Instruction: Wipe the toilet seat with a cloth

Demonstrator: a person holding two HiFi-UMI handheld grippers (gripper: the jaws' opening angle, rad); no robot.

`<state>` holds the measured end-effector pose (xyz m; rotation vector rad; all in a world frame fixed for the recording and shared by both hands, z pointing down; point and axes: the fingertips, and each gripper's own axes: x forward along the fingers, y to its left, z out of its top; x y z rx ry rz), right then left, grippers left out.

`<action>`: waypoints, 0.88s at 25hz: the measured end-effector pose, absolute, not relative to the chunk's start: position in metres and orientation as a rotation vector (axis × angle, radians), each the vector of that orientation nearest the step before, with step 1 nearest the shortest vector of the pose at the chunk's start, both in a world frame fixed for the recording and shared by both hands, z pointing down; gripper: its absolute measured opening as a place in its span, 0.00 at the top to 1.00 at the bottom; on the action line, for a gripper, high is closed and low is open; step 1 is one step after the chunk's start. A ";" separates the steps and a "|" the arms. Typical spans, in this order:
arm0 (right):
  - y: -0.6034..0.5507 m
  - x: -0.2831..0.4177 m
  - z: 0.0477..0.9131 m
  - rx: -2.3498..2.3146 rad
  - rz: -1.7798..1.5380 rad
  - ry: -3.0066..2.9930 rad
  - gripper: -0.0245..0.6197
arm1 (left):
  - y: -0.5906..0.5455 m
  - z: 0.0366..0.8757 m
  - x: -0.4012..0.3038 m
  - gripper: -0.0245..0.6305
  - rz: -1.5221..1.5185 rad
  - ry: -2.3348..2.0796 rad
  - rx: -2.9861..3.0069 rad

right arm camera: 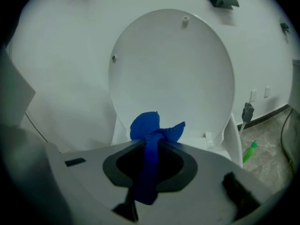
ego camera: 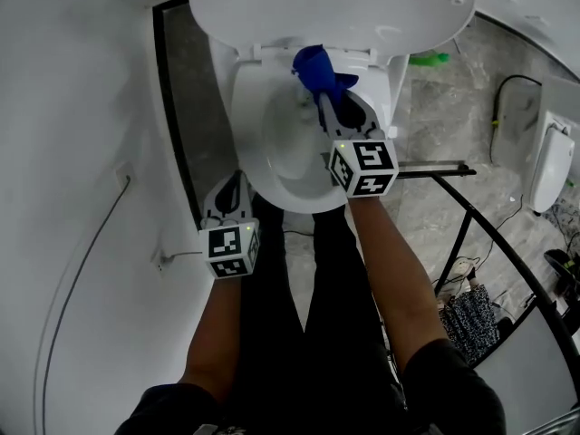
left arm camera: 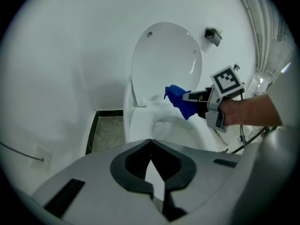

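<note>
The toilet seat (ego camera: 246, 120) lies down on the bowl with the lid (ego camera: 331, 3) raised, baring its ring for wiping; the blue cloth (ego camera: 319, 69) sits bunched over the seat's rear, pinched in the right gripper (ego camera: 324, 96); the left gripper (ego camera: 231, 198), jaws pressed together and empty, hangs clear at the front-left.

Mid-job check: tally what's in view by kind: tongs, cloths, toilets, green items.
Tongs: 2, left tongs and right tongs
Blue cloth: 1
Toilet: 1
Green object on floor: 1
Total: 5

Grey left gripper (ego camera: 236, 179), right gripper (ego camera: 323, 99); black-white marker cubes (ego camera: 364, 169); black trousers (ego camera: 317, 333).
</note>
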<state>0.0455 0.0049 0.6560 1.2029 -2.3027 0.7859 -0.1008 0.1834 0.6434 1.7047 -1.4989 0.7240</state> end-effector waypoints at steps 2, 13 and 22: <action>0.006 0.053 0.631 1.245 0.765 -2.325 0.86 | 0.173 0.632 -0.096 0.95 0.700 -1.508 1.723; 0.051 0.117 0.453 1.365 0.479 -2.475 0.86 | 0.096 0.478 -0.055 0.95 0.481 -1.508 2.000; 0.062 0.117 0.338 1.386 0.277 -2.521 0.86 | 0.068 0.350 -0.034 0.95 0.386 -1.567 2.174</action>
